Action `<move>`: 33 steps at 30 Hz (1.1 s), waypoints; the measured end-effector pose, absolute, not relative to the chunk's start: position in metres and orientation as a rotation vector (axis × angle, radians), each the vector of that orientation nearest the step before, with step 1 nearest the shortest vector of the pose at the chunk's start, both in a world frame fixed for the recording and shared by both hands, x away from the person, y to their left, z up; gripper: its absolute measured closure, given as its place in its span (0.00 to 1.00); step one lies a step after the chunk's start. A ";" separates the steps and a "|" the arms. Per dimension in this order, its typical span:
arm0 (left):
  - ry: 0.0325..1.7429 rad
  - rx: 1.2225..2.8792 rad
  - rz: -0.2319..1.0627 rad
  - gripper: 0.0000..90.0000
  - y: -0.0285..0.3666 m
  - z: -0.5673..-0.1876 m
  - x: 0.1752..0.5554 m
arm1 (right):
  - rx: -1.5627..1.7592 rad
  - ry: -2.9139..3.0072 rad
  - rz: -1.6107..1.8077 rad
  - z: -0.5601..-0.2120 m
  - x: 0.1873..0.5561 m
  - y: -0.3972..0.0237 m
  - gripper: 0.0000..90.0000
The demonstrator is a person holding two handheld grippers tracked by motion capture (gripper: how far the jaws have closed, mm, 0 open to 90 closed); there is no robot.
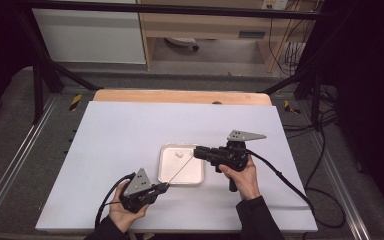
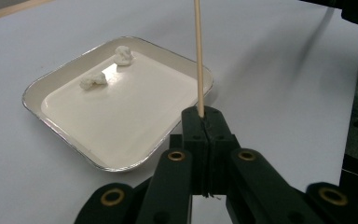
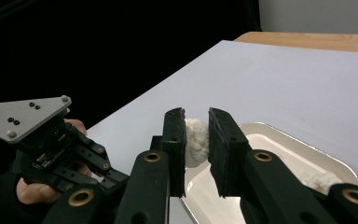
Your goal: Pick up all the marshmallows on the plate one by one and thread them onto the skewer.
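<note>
Left gripper view: thin wooden skewer (image 2: 198, 56), glossy rounded-square tray (image 2: 51, 123)

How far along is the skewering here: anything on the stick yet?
Nothing is threaded yet: the wooden skewer looks bare. In hand: the left claw clamps the skewer, and the right claw holds a white lump over the metal tray. Left: two lumps wait in the tray.

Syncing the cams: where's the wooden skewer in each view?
High view: wooden skewer runs diagonally over the tray, between the grippers.
Left gripper view: rises from the shut jaws, top centre.
Right gripper view: can't make it out.
Shared landmark: the tray.
</note>
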State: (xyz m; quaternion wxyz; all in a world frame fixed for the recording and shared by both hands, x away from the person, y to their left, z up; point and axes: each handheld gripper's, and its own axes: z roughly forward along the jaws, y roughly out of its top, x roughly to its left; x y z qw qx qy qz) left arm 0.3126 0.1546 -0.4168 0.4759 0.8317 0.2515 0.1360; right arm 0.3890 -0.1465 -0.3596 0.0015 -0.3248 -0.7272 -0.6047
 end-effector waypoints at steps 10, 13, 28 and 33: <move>0.627 2.040 0.333 0.99 0.155 -0.418 0.314 | -1.033 -2.272 -1.932 -0.356 0.389 -0.151 0.87; 0.617 2.041 0.336 0.99 0.155 -0.417 0.313 | -1.030 -2.275 -1.925 -0.356 0.389 -0.150 0.87; 0.628 2.064 0.339 0.99 0.154 -0.419 0.314 | -0.976 -2.239 -1.913 -0.361 0.387 -0.144 0.88; 0.644 2.065 0.336 0.99 0.154 -0.421 0.314 | -0.971 -2.248 -1.916 -0.365 0.385 -0.140 0.89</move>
